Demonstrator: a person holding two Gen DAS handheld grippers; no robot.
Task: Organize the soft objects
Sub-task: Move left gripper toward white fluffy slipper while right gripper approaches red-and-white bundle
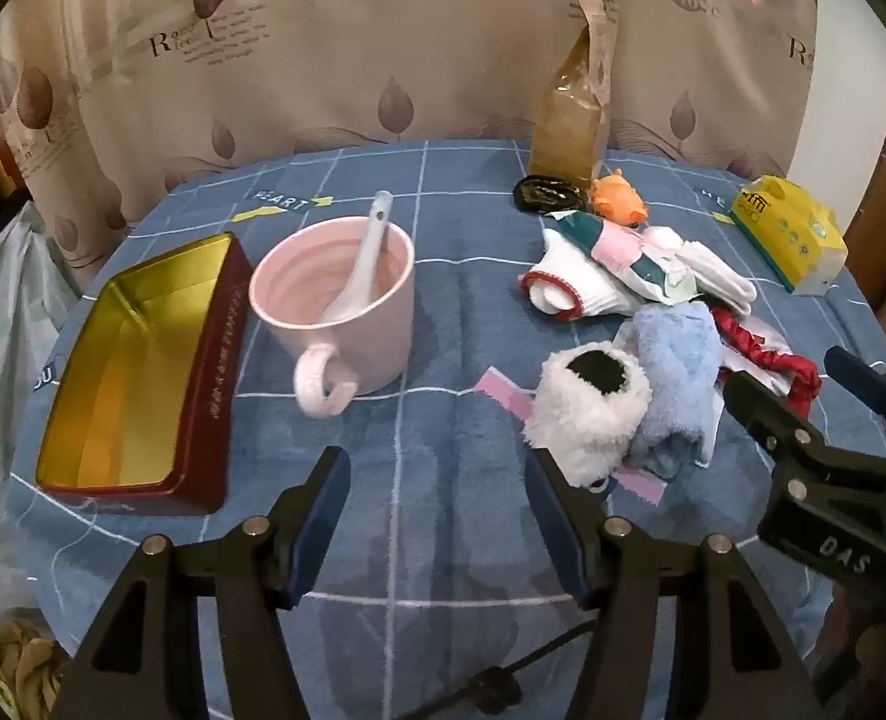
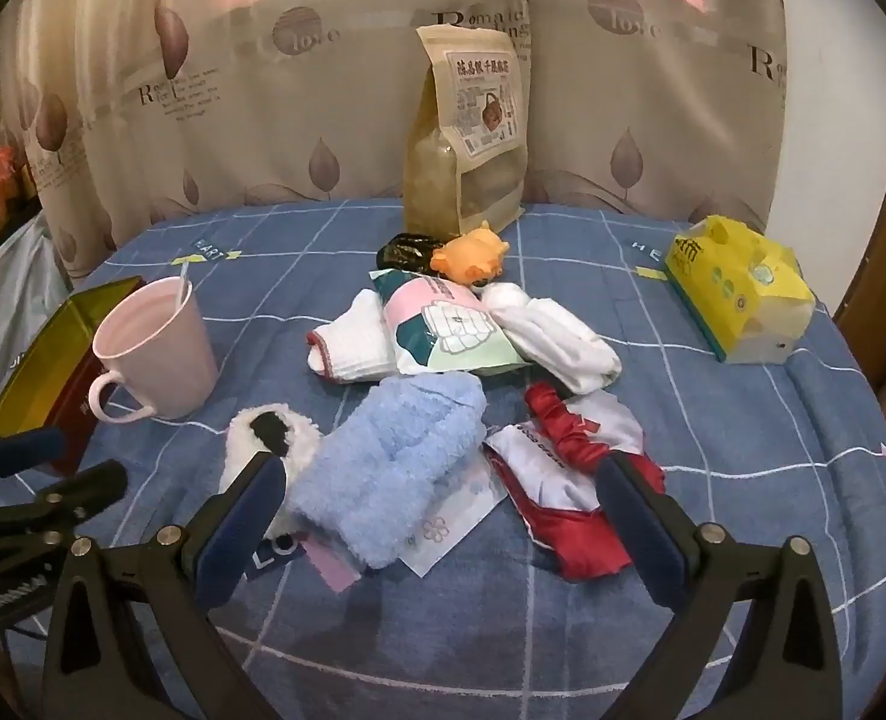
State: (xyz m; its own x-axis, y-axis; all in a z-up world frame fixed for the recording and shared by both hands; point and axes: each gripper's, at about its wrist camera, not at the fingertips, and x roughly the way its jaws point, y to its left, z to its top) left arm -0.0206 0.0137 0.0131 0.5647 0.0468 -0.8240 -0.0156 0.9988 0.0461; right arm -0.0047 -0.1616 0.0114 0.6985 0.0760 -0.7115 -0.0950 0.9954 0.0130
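A pile of soft things lies on the blue checked cloth: a white fluffy piece with a black patch [image 1: 586, 414] [image 2: 269, 438], a light blue fluffy sock [image 1: 676, 384] [image 2: 395, 462], white socks [image 1: 568, 291] [image 2: 556, 342], a red and white cloth [image 2: 562, 468] [image 1: 766, 354]. An open red tin with gold inside [image 1: 137, 366] stands at the left. My left gripper [image 1: 437, 480] is open and empty, just short of the fluffy piece. My right gripper [image 2: 437, 504] [image 1: 802, 378] is open, its jaws on either side of the blue sock's near end.
A pink mug [image 1: 341, 312] [image 2: 155, 354] with a white spoon stands beside the tin. A tall snack bag [image 2: 466, 132], an orange toy [image 2: 472, 258], a dark pouch [image 1: 547, 192] and a yellow tissue pack [image 2: 736, 300] stand further back. A curtain hangs behind.
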